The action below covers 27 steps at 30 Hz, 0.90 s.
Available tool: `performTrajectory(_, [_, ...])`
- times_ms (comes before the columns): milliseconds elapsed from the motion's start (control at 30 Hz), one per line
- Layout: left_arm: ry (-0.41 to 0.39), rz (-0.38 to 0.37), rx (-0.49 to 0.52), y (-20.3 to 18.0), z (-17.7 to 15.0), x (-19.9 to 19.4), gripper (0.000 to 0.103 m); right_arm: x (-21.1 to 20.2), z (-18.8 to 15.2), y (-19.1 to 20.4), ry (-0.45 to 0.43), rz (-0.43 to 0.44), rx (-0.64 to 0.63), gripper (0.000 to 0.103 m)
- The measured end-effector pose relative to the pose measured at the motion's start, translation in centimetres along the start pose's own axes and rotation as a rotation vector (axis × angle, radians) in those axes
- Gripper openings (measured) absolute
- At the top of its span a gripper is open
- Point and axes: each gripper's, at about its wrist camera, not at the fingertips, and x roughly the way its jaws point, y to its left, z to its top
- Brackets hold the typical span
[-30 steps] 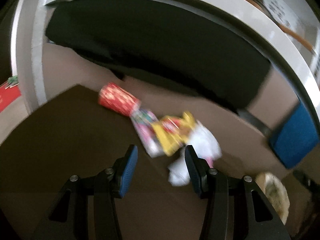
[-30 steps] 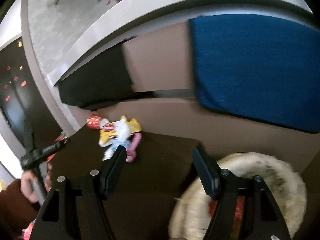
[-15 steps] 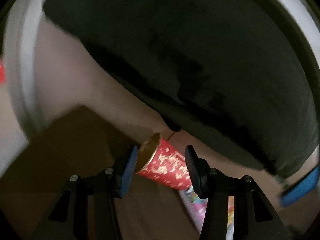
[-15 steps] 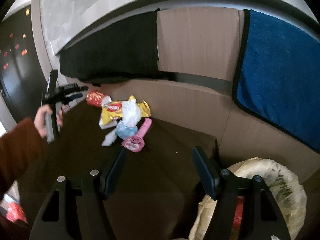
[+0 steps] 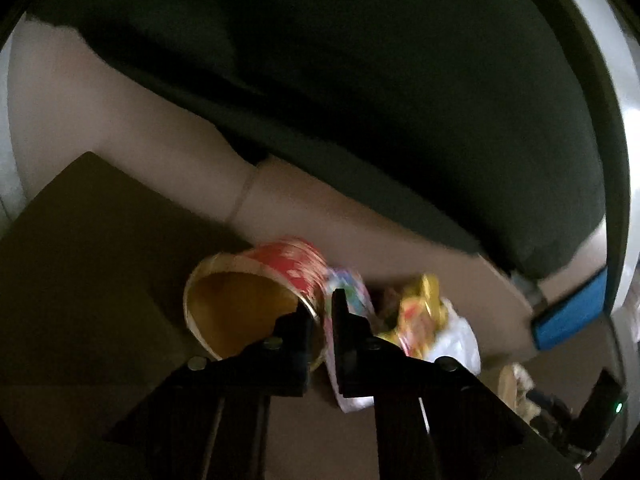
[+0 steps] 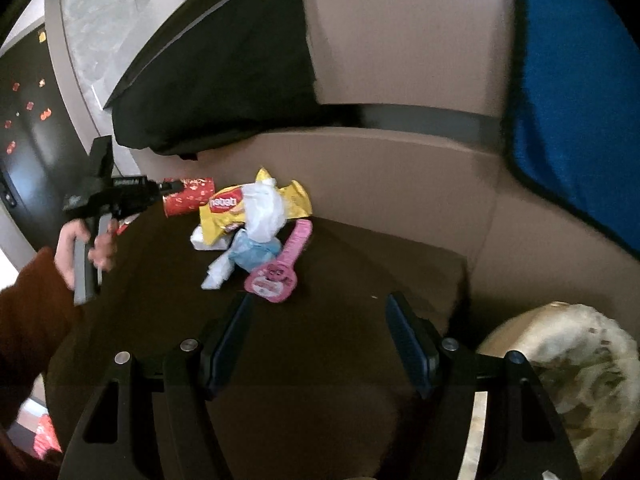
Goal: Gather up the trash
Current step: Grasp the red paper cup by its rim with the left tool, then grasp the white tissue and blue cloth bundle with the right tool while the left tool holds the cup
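Note:
A red paper cup (image 5: 256,292) lies on its side on the dark table (image 5: 88,240), its mouth facing me. My left gripper (image 5: 324,308) is closing its jaws, with the cup's rim pinched between the fingers. Right of the cup lie a colourful wrapper (image 5: 348,292), a yellow snack packet (image 5: 416,312) and white tissue (image 5: 456,340). The right wrist view shows the same heap: the cup (image 6: 188,196), the yellow packet (image 6: 228,208), tissue (image 6: 264,212) and a pink wrapper (image 6: 280,268). My right gripper (image 6: 320,344) hangs open just short of the pink wrapper, with nothing between its fingers.
A beige sofa (image 6: 400,180) wraps the table's far side, with a black cloth (image 6: 220,92) and a blue towel (image 6: 580,100) draped over its back. A round cream bag-lined bin (image 6: 560,360) stands at the lower right. A person's hand (image 6: 84,240) holds the left gripper.
My left gripper swung left from the wrapper heap to the red cup and closed its jaws on the cup's rim. The right gripper came lower and nearer the heap, still open.

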Motion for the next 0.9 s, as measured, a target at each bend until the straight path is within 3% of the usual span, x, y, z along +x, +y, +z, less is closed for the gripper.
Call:
performTrajectory(267, [0.011, 0.09, 0.044, -4.1, -5.3, -4.4, 0.003, 6.9, 3.8, 2.7, 0.03, 0.05, 0.061, 0.066])
performTrajectory(400, [-0.027, 0.144, 0.072, -5.0, -9.5, -7.8, 0.003, 10.7, 5.8, 5.0, 0.016, 0.057, 0.062, 0.066])
performTrajectory(500, [-0.034, 0.177, 0.086, -4.9, -11.3, -9.8, 0.003, 13.7, 7.2, 6.9, 0.011, 0.005, 0.04, 0.066])
performTrajectory(600, [-0.053, 0.189, 0.088, -4.8, -13.2, -11.7, 0.003, 16.1, 8.0, 6.8, 0.028, -0.051, 0.104, 0.066])
performTrajectory(700, [-0.074, 0.214, 0.088, -4.6, -14.0, -13.1, 0.003, 18.7, 7.8, 6.8, 0.112, 0.037, 0.15, 0.062])
performTrajectory(733, [-0.079, 0.214, 0.082, -4.2, -14.0, -13.5, 0.003, 19.0, 7.6, 7.2, 0.134, 0.051, 0.133, 0.051])
performTrajectory(767, [-0.085, 0.212, 0.076, -3.9, -14.0, -14.1, 0.003, 19.4, 7.2, 8.0, 0.165, 0.065, 0.087, 0.048])
performTrajectory(900, [-0.117, 0.191, 0.055, -3.4, -14.3, -15.7, 0.003, 17.7, 4.7, 10.6, 0.238, 0.173, -0.032, 0.042])
